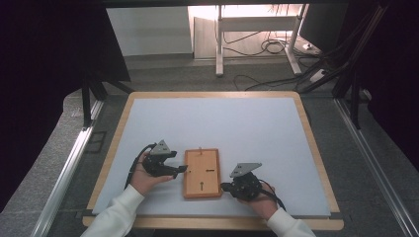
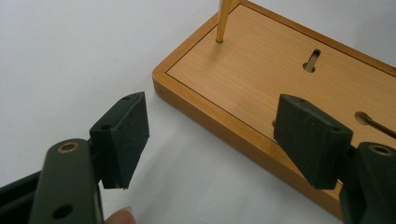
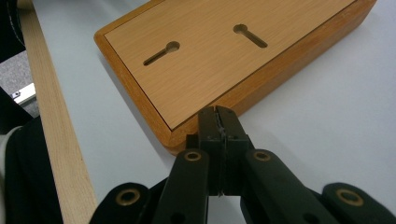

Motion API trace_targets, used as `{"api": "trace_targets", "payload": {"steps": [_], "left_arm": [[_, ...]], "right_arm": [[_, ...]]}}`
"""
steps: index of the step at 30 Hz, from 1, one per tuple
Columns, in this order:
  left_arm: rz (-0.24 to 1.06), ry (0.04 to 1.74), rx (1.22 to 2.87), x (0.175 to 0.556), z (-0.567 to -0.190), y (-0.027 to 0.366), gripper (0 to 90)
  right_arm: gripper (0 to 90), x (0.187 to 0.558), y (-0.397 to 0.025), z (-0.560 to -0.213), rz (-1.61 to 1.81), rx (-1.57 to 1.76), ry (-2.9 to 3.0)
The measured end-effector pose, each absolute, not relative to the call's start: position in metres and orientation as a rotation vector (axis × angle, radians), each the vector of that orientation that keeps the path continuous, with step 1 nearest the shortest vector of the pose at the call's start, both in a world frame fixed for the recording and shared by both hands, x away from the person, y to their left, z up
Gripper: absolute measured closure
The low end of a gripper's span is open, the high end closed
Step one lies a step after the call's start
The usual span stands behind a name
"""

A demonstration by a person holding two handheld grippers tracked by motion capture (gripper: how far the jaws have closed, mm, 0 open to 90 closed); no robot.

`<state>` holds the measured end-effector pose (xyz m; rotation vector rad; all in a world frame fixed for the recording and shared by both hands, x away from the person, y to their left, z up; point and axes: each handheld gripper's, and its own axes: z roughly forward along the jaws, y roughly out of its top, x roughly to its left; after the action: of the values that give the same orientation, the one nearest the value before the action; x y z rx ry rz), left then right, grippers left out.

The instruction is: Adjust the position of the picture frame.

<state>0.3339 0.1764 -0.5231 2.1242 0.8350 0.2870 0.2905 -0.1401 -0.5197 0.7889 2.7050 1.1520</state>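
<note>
The left gripper (image 2: 212,140) is holding its two black jaws wide apart. One jaw is sitting over the white table (image 2: 70,56) at eight o'clock. The other is hanging over the near edge of the wooden board (image 2: 252,88) at four o'clock. A thin wooden peg (image 2: 223,21) is standing in the board at twelve o'clock. Two keyhole slots (image 2: 312,60) are showing at two o'clock.

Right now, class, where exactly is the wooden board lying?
In the high view, the wooden board lies flat near the table's front edge, between the left gripper and the right gripper.
</note>
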Motion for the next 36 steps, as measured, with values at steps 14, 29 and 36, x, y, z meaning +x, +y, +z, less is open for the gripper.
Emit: {"api": "trace_targets", "payload": {"steps": [14,29,36], "left_arm": [[0.297,0.83,2.123,0.334,-0.522,0.178,26.5],[0.326,0.822,2.127,0.333,-0.522,0.179,26.6],[0.333,0.824,2.127,0.333,-0.522,0.18,26.6]], "right_arm": [[90.0,0.289,-0.137,-0.518,1.151,0.699,2.685],[88.8,0.307,-0.221,-0.507,1.121,0.895,2.455],[87.5,0.311,-0.225,-0.509,1.112,0.915,2.453]]}}
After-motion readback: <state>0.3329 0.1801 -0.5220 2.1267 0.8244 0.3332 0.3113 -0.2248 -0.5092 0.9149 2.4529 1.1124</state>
